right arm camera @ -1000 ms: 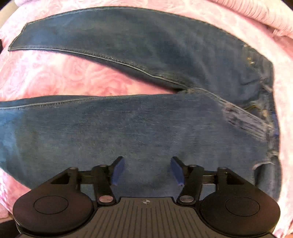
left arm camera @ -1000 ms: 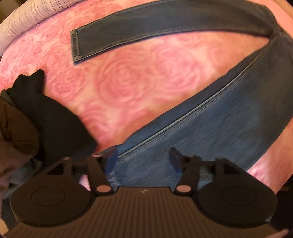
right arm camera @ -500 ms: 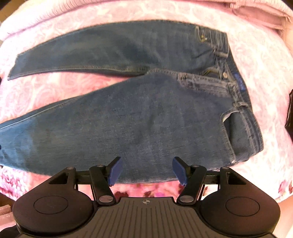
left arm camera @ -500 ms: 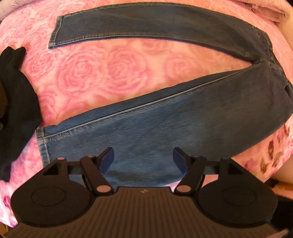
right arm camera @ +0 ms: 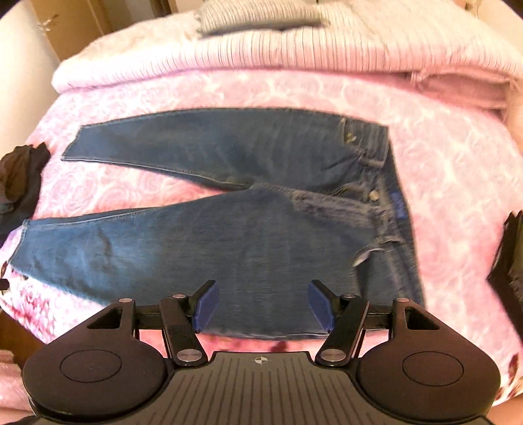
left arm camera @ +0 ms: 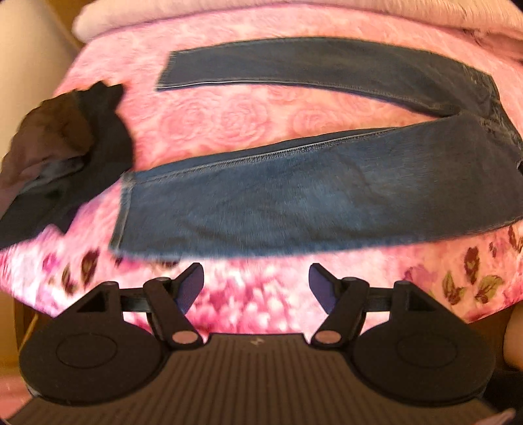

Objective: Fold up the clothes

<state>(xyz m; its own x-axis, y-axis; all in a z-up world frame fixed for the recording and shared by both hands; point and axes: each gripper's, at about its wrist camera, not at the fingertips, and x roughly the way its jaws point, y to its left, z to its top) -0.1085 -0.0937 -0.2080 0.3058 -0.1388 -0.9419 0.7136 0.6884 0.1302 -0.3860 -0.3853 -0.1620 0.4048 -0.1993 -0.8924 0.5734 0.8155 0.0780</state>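
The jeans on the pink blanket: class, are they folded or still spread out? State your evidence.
Spread out, unfolded. The jeans lie flat on the blanket, both legs apart in a V, waistband showing. Both grippers are open and hold nothing.

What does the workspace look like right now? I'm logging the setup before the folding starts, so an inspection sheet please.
Surface: pink rose-patterned blanket, covering the bed.
Job's things: jeans spread flat, legs apart in a V, waistband to the right, unfolded.
Clutter: dark clothes heaped left of the leg ends; pale pink knit along the far edge; black object at right, unidentifiable.
Grippers: left gripper and right gripper, jaws open, empty, near the blanket's front edge.
Cables: nothing seen.
Surroundings: wooden furniture behind left.
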